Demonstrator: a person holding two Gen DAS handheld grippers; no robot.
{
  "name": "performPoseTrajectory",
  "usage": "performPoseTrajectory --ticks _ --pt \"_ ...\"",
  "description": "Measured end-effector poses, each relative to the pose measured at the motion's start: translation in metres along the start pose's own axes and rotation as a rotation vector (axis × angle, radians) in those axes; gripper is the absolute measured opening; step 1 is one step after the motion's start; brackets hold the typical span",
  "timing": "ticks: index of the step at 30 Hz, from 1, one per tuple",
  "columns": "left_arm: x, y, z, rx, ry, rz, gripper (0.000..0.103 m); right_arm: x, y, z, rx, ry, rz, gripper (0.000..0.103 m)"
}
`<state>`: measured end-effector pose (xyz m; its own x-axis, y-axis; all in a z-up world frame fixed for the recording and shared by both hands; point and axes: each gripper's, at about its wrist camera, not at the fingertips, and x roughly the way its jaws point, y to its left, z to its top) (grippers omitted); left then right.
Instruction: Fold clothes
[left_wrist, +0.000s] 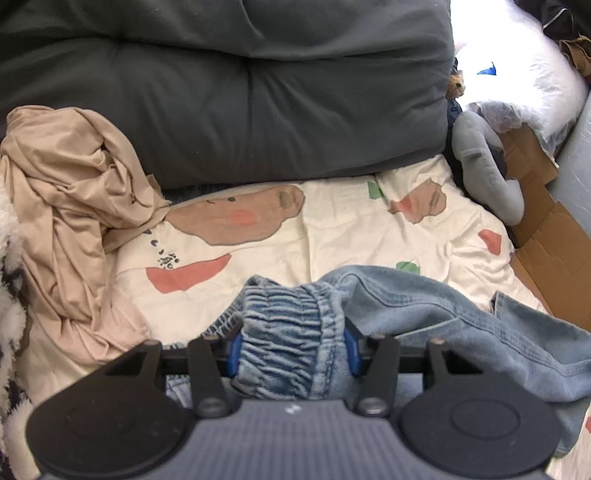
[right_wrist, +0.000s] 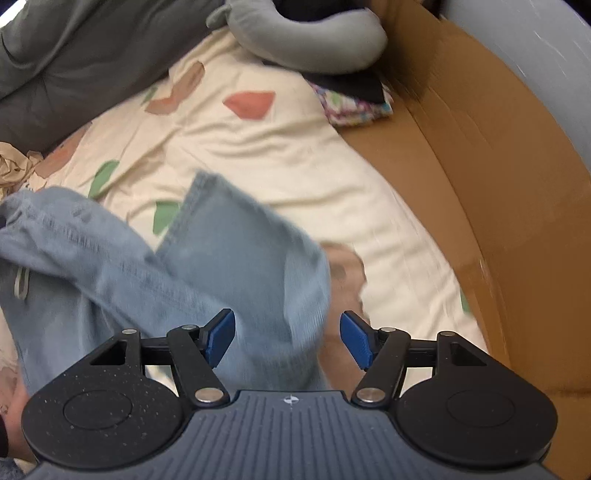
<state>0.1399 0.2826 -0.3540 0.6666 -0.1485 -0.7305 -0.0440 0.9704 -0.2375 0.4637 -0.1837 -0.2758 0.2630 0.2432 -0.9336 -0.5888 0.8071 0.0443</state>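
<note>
Nearest the left wrist camera: left gripper (left_wrist: 293, 349), blue pads closed part-way on the gathered elastic waistband of a pair of light-blue jeans (left_wrist: 424, 314). The bunched band fills the gap between the pads, a hold that would let the top of the garment be lifted or drawn straight.

Nearest the right wrist camera: right gripper (right_wrist: 288, 338), pads spread wide, with a trouser leg of the jeans (right_wrist: 236, 266) lying between and beneath them. No pinch is visible; the view is motion-blurred, so whether the cloth touches a pad cannot be told.

Jeans, overall: spread loosely across the printed cream bedcover (left_wrist: 332, 221), one hemmed leg end turned up over the other leg, not in a neat stack. Judged mid-handling, neither flat nor folded square.

Left of the jeans: crumpled beige garment (left_wrist: 74, 206), heaped on the cover, probably awaiting its turn.

Right edge: flattened cardboard (right_wrist: 461, 166) along the bed's side.

Farther back: grey curved cushion (left_wrist: 487, 162), dark grey bolster (left_wrist: 240, 103), white bag (left_wrist: 517, 66).
</note>
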Motion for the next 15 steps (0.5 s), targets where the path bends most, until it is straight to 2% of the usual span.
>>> performPoseTrajectory --ticks 6,15 --pt "-0.004 0.005 -0.004 -0.002 0.001 -0.014 0.053 0.044 0.025 0.040 -0.098 0.006 0.013 0.070" --pt "-0.009 0.011 -0.010 -0.011 0.005 -0.031 0.053 0.104 0.055 0.077 -0.181 0.052 -0.047 0.070"
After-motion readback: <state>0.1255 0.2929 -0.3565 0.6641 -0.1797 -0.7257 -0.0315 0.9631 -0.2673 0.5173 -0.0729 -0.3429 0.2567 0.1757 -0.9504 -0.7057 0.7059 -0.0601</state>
